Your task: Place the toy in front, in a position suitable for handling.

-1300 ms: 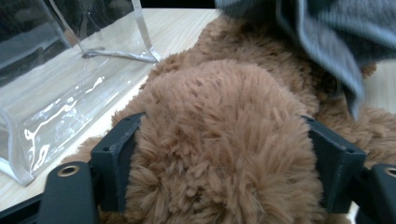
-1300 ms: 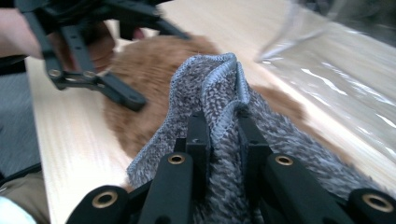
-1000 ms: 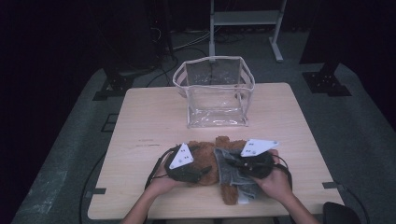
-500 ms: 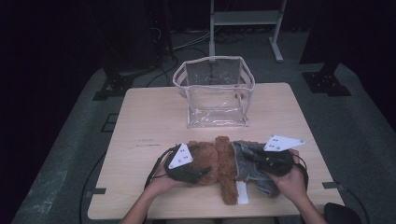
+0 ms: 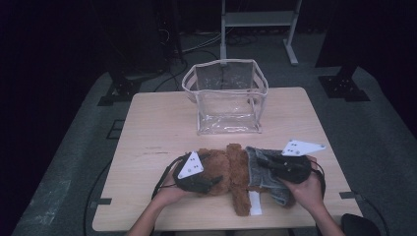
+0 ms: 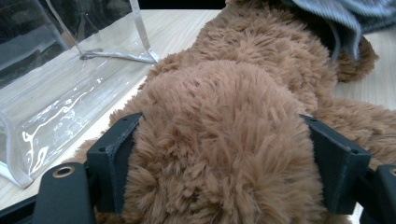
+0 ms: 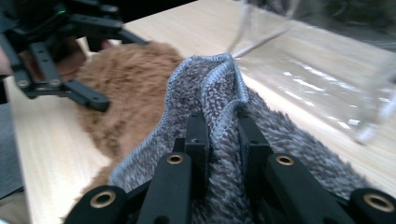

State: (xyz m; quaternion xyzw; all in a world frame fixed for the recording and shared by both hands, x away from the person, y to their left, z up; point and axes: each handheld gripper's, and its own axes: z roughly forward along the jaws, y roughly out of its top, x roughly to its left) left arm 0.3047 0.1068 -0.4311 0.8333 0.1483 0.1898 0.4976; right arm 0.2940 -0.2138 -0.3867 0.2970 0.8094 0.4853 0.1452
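A brown teddy bear (image 5: 235, 169) lies near the table's front edge, with a grey fleece garment (image 5: 263, 183) over its right part. My left gripper (image 5: 215, 180) points right and is shut on a rounded furry part of the bear (image 6: 224, 116); in the left gripper view (image 6: 219, 172) the black jaws press in on both sides of it. My right gripper (image 5: 263, 163) points left, shut on a folded edge of the grey garment (image 7: 219, 79), pinched between the narrow jaws (image 7: 218, 135). The brown bear (image 7: 126, 88) and my left gripper (image 7: 88, 100) show beyond the garment.
A clear plastic bag (image 5: 226, 98) stands open-topped behind the bear at the middle back of the wooden table (image 5: 157, 123). A white tag (image 5: 254, 202) lies by the bear's lower end. The bag's wall (image 6: 56, 93) is close on the left gripper's left.
My right gripper has moved to the right with the grey garment, uncovering more of the bear's brown body between the two grippers. The left gripper has stayed on the bear.
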